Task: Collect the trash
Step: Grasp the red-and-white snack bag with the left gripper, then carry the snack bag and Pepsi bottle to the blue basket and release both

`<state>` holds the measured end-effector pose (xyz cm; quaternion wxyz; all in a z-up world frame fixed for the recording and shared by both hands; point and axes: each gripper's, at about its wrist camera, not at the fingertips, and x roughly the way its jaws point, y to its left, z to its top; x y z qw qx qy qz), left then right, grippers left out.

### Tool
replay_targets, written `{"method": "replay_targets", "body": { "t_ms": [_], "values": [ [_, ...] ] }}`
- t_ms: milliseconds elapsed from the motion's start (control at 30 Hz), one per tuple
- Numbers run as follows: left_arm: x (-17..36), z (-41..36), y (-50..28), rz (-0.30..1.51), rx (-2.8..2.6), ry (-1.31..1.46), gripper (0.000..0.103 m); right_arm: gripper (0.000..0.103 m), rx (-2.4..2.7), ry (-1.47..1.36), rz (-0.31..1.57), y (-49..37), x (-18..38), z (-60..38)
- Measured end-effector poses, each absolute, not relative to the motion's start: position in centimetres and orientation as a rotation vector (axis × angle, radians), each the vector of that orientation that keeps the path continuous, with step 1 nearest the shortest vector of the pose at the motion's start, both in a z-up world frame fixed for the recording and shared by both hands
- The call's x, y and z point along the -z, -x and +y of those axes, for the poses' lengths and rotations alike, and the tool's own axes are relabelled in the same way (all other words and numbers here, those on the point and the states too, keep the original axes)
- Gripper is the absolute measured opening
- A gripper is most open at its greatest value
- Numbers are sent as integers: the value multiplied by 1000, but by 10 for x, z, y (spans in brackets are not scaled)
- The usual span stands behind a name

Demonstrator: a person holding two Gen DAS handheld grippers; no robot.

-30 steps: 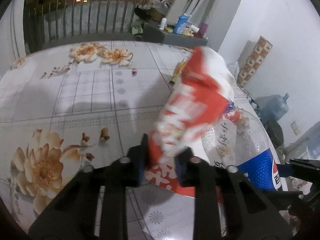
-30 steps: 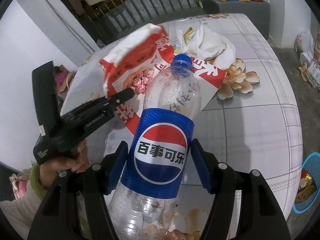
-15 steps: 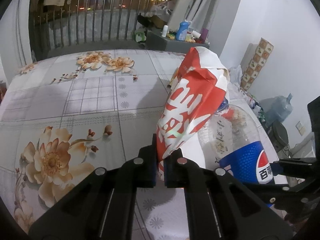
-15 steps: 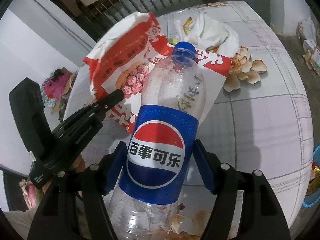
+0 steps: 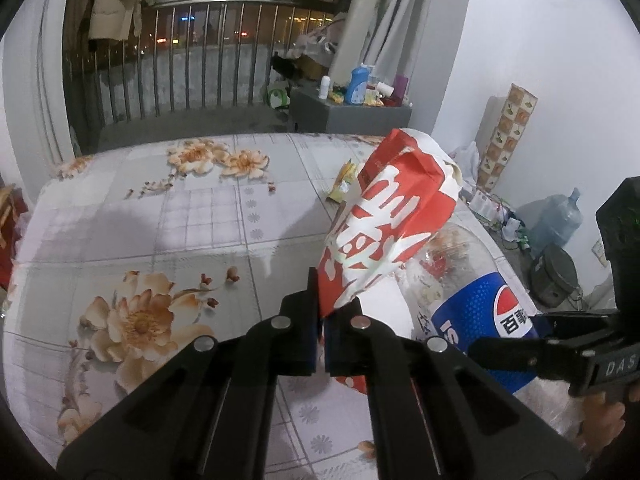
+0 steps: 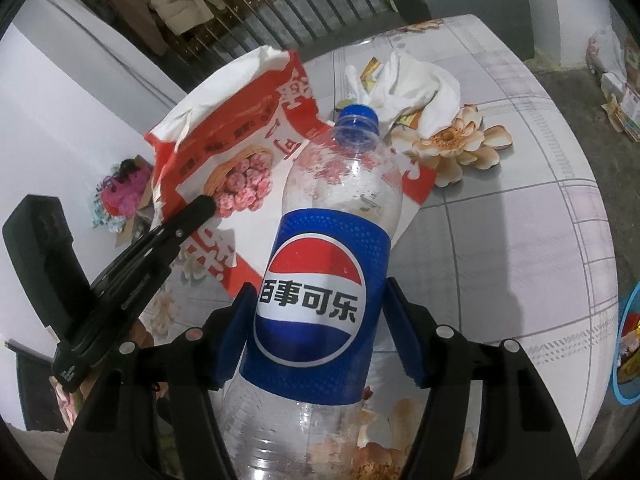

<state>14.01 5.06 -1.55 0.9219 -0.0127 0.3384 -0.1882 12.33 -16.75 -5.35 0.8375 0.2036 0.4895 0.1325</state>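
Clear plastic, blue-capped and blue-labelled, the cola bottle (image 6: 320, 280) sits between the jaws of the right gripper (image 6: 318, 330), which press its label from both sides. Its long axis runs away from that gripper, cap pointing out over the flowered worktop (image 6: 520, 240) and tilted a little upward. Just left of the bottle, the left gripper (image 5: 320, 332) has its jaws pressed together, pinching the lower edge of a red and white snack bag (image 5: 384, 232). The bag stands on end from that pinch, its long axis rising toward the open mouth, and its side leans against the bottle's shoulder. Beyond the bottle's cap a crumpled white cloth (image 6: 412, 80) lies on the worktop, perhaps over some yellow wrappers.
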Motion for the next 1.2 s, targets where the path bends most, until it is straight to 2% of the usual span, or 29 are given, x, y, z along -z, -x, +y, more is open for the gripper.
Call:
{"method": "replay_targets", "body": {
  "t_ms": [633, 933, 1200],
  "values": [
    [-33, 31, -90, 553, 354, -96, 0, 61, -294, -495, 893, -88, 29, -197],
    [-54, -2, -72, 519, 416, -146, 0, 61, -252, -560, 796, -61, 22, -236],
    [-70, -59, -70, 503, 550, -195, 0, 61, -111, -652, 668, -15, 13, -310]
  ]
}}
